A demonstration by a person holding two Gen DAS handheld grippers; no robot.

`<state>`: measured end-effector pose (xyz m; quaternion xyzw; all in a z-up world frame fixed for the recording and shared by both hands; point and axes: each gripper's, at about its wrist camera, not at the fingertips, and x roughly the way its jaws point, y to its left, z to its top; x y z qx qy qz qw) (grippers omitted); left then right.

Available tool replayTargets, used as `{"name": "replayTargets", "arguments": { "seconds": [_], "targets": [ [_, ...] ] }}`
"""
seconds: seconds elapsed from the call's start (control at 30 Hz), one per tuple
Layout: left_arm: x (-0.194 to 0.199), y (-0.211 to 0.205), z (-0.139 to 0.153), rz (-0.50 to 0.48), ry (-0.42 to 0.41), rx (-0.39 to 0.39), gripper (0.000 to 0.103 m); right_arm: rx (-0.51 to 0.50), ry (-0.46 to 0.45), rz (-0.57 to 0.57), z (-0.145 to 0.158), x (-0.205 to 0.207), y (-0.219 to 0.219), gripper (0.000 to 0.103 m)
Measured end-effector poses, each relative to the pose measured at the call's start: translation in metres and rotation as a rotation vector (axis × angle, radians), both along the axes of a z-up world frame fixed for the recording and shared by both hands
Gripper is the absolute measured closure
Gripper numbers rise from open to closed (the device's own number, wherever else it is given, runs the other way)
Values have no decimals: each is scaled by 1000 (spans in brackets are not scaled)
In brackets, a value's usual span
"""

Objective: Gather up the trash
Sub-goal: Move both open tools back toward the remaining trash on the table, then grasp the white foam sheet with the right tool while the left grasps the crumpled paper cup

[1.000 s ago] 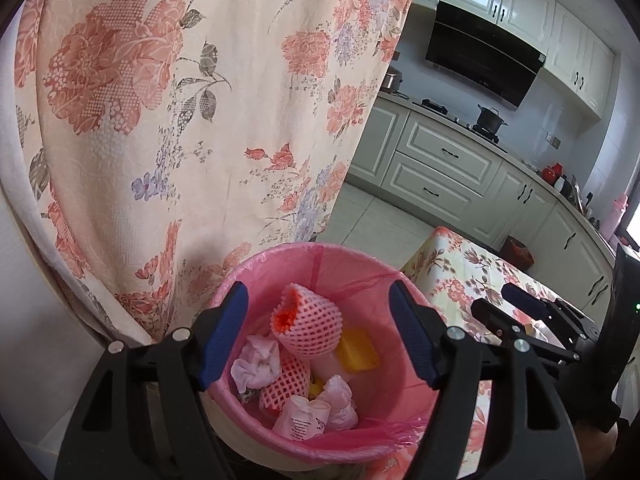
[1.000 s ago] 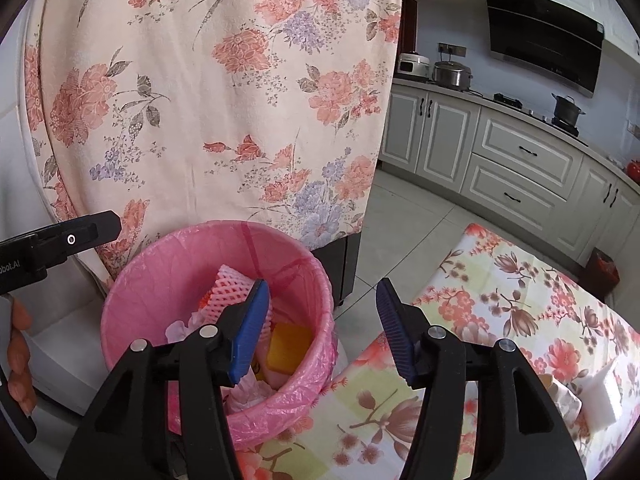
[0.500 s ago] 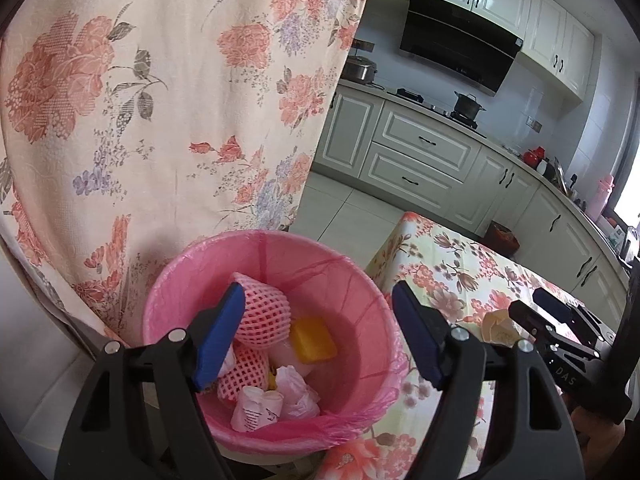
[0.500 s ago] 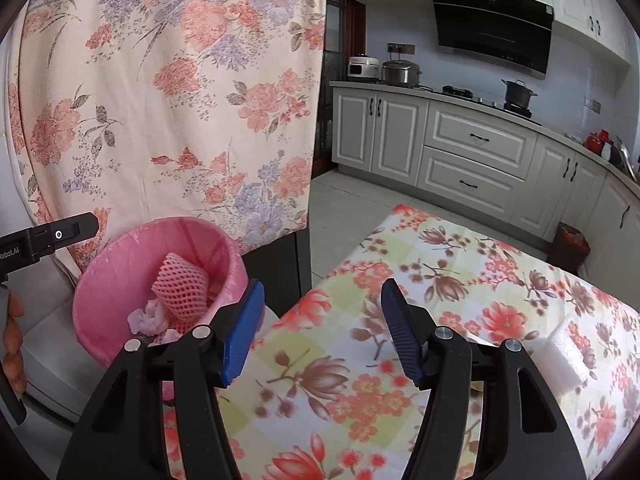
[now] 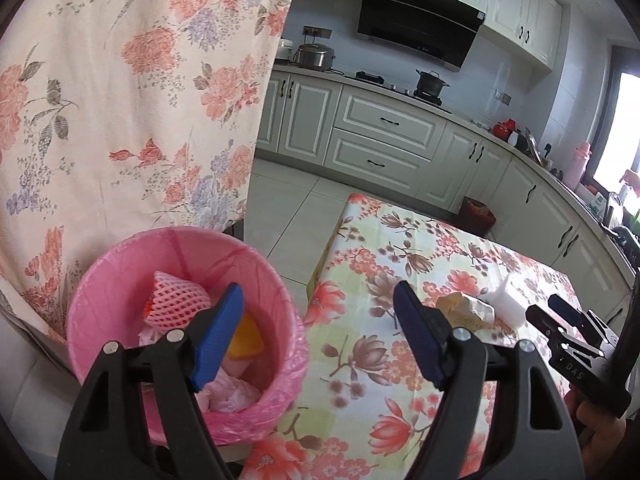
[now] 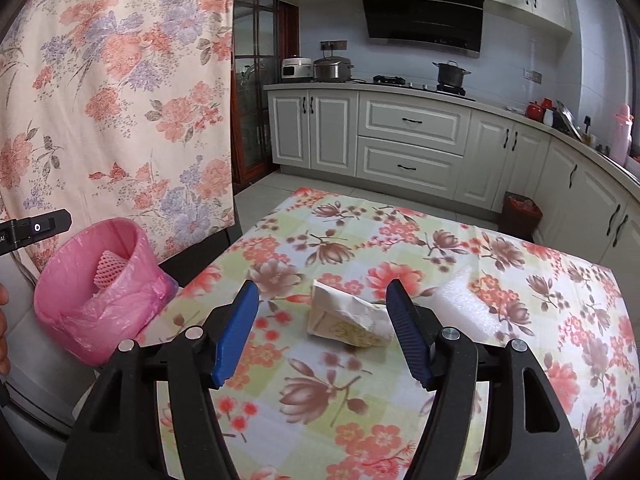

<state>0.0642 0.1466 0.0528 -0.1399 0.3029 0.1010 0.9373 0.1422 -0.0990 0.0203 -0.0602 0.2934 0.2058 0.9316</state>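
So the right gripper is being opened above a crumpled wrapper on the bench; left gripper is held open, empty.

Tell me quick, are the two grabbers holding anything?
Left gripper: open, holding nothing, above the bin's edge.
Right gripper: opening, holding nothing; the crumpled wrapper lies on the table ahead.

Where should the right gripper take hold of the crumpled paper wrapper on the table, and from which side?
Judging by its pose, across the crumpled paper wrapper's raised middle, coming from the near side and above. It lies flat on the floral tablecloth, wedge-shaped, already lined up between the right gripper's jaws, which are empty and opening.
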Motion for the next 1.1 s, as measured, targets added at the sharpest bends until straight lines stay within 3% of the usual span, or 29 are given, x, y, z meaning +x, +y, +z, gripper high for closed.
{"name": "replayTargets", "arguments": {
  "seconds": [0.73,1.1],
  "targets": [
    [82,-152,-31,-201,72,24,28,19,23,-142,-32,26,-125,36],
    [107,-174,-42,-219,103,40,28,27,47,-130,-50,55,-142,35]
  ]
}}
